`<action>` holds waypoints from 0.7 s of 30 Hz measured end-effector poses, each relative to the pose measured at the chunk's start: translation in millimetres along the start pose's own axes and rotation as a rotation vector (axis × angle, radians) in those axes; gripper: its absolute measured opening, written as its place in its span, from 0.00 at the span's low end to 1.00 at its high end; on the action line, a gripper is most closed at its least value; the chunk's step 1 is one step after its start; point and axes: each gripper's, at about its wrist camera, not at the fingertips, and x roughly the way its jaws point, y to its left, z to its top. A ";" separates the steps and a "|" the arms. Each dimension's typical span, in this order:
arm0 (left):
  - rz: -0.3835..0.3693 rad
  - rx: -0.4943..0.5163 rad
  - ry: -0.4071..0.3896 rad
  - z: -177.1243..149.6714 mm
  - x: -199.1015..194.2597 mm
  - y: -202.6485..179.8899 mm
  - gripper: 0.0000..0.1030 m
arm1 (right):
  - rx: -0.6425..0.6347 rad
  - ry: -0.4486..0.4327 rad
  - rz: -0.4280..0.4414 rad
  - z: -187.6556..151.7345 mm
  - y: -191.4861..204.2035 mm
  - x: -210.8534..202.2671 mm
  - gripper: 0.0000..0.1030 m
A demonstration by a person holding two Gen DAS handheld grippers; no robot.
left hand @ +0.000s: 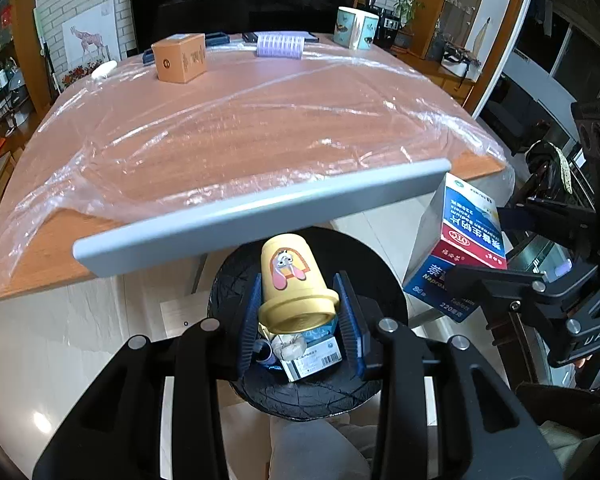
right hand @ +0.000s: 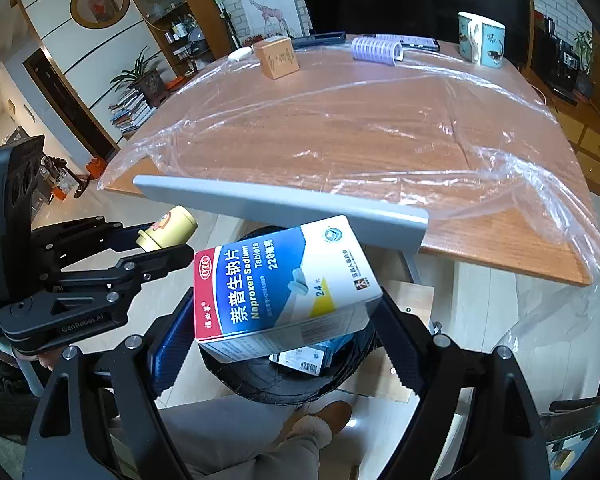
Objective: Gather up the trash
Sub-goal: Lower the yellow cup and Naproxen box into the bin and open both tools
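Above the black-lined bin (left hand: 308, 396) beside the worktop (left hand: 260, 128), your left gripper (left hand: 300, 312) has its fingers clamped on a yellow cup (left hand: 292, 284); your right gripper (right hand: 288, 328) grips a medicine box (right hand: 284, 284), fingers wide.

My left gripper (left hand: 300, 316) points steeply down, its jaws clamped on what they carry. My right gripper (right hand: 288, 320), at its three o'clock, tilts down likewise, jaws wide around its load.
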 end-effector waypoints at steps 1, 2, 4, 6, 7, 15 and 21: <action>0.001 0.000 0.005 -1.3 1.8 -0.6 0.37 | -0.002 0.004 -0.002 -1.4 0.5 1.4 0.80; 0.002 0.000 0.009 -2.3 3.2 -0.9 0.37 | -0.005 0.009 -0.003 -2.5 0.7 2.8 0.80; 0.005 0.000 0.017 -4.7 6.3 -1.9 0.37 | -0.009 0.020 -0.003 -5.4 1.2 5.6 0.80; 0.008 0.000 0.025 -6.5 8.8 -2.3 0.37 | -0.014 0.031 -0.002 -8.5 2.7 8.9 0.80; 0.011 0.000 0.029 -7.5 10.4 -2.6 0.37 | -0.015 0.035 -0.003 -9.5 2.8 10.3 0.80; 0.023 0.006 0.060 -14.9 21.2 -3.1 0.37 | -0.018 0.062 0.005 -14.4 3.9 20.8 0.80; 0.027 0.011 0.081 -17.7 28.4 -3.8 0.37 | -0.018 0.083 0.001 -16.1 4.6 30.5 0.80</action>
